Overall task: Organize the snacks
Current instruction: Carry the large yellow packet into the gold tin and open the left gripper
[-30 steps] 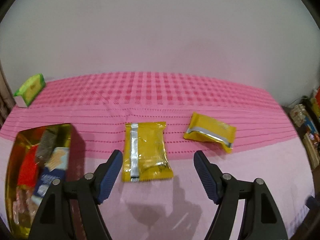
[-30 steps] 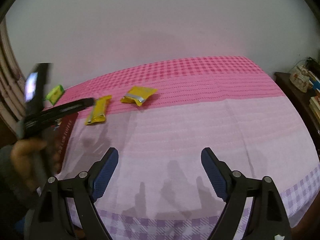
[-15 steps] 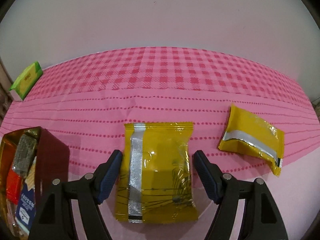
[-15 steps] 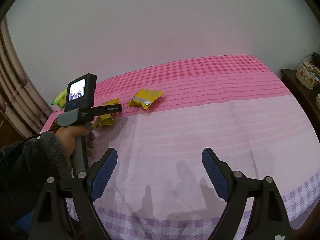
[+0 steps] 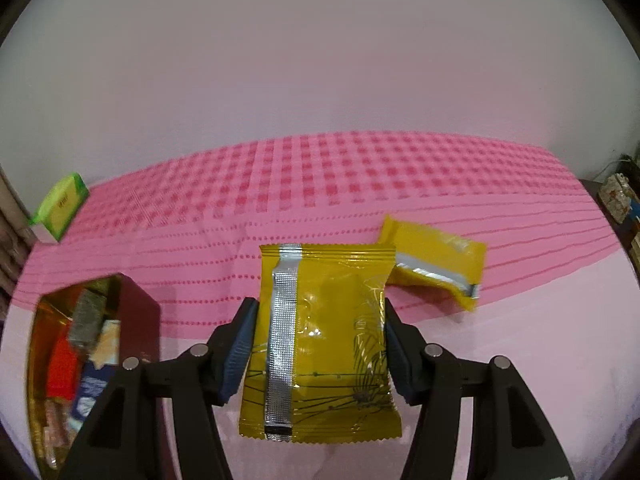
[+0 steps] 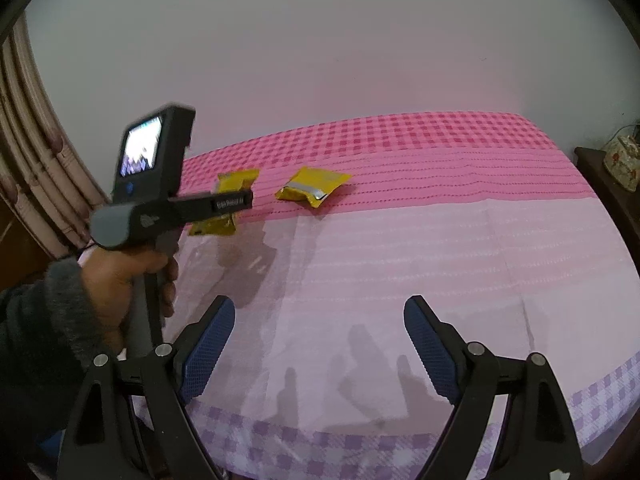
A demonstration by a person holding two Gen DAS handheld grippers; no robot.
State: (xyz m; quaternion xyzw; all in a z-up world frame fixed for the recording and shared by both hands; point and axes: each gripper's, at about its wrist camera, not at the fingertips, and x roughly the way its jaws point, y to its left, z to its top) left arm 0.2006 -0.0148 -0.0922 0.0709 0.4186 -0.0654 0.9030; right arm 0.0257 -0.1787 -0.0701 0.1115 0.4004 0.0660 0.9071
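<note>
A yellow snack packet (image 5: pixel 324 344) with a silver seam stands between the blue pads of my left gripper (image 5: pixel 318 308). The jaws are closing and both pads press on its sides. It covers a corner of a second yellow packet (image 5: pixel 436 256), which lies on the pink bedspread to the right. In the right wrist view the held packet (image 6: pixel 212 226) shows behind the left tool, and the second packet (image 6: pixel 312 186) lies beside it. My right gripper (image 6: pixel 320 308) hangs open over the pale pink sheet with nothing between its fingers.
A dark red box (image 5: pixel 136 320) with a gold lining holds several wrapped snacks at the lower left. A green carton (image 5: pixel 60 210) sits at the bed's far left edge. A hand (image 6: pixel 120 276) grips the left tool. Curtains (image 6: pixel 36 184) hang left; a dark nightstand (image 6: pixel 600 184) stands right.
My left gripper came forward over the yellow packet, then its jaws narrowed onto it. The packet now overlaps the second packet. The right gripper has barely moved.
</note>
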